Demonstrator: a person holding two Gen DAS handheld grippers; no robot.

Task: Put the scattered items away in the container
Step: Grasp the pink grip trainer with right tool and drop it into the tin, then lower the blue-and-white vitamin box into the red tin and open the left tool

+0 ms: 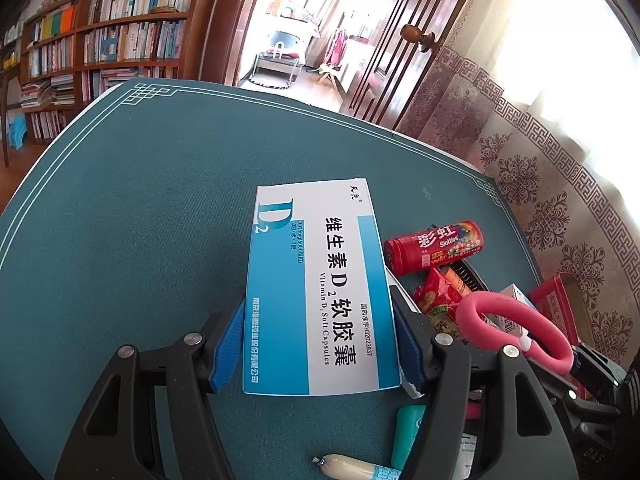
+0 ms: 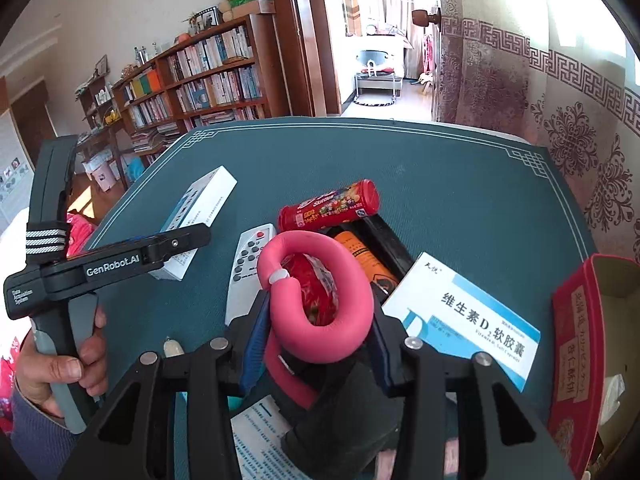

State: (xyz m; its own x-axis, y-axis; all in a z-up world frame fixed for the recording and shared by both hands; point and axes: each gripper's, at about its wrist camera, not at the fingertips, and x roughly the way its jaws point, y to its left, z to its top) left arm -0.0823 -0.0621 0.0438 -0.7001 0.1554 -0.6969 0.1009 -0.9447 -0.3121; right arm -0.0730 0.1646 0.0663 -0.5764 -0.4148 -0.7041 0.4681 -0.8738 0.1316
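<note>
Left wrist view: left gripper [image 1: 318,344] clamps blue-and-white cardboard vitamin box [image 1: 316,284].
Right gripper [image 2: 316,344] grips pink foam loop [image 2: 320,292]; black container [image 2: 390,246] beyond fingertips is largely hidden.

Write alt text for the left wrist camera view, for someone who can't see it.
The left gripper holds a blue-and-white vitamin D2 box above a teal table mat. To its right lie a red Skittles tube, snack packets and a pink foam ring; a small sausage lies below.
</note>
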